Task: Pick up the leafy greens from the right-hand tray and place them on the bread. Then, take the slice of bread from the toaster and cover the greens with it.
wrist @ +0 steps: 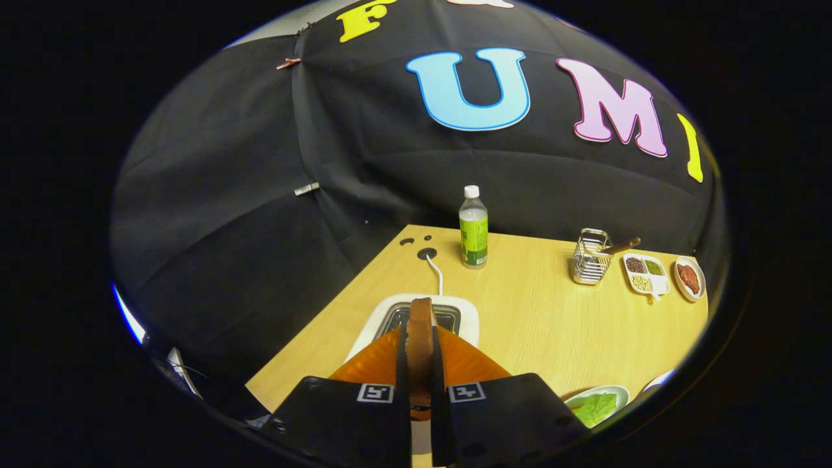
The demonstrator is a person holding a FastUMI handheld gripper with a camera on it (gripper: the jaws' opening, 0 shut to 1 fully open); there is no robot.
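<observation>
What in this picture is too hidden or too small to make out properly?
- Toaster: gripper view, its front is covered by the gripper, which is shut on the bread slice.
- Leafy greens: partly cut off by the view's edge.
- Divided dish: its contents are too small to identify.

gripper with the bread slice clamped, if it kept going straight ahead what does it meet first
Probably the toaster, just beyond the fingers shut on the bread slice; depth is unclear, so it might pass above.
</observation>
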